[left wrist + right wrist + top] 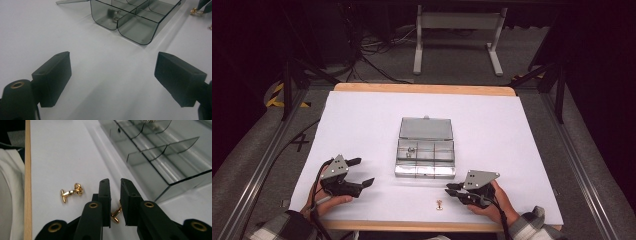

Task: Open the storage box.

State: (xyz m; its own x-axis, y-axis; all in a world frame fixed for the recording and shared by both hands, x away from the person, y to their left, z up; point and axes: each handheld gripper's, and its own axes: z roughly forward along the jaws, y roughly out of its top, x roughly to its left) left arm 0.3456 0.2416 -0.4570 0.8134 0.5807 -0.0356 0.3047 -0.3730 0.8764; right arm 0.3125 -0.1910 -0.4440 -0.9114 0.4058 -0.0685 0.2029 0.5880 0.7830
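Right gripper point(115, 185): near right of the white worktop point(362, 120), black fingers point(104, 195) narrowed around a small gold cufflink point(115, 216), seemingly pinching it.
Second gold cufflink point(71, 192): lying loose on the worktop, just beside the right gripper, near the wooden front edge.
Left gripper point(112, 75): near left, fingers spread wide, holding nothing.
Smoky clear plastic compartment box point(426, 159): centre of the worktop, lid open flat behind, a small metallic item in one far compartment.

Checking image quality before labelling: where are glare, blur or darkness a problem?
High view: floor and surroundings are dark, the white table bright, the cufflink tiny. Left gripper view: the tinted box is sharp, the near jaws soft. Right gripper view: glare streaks on the box walls; the loose gold cufflink is clear.
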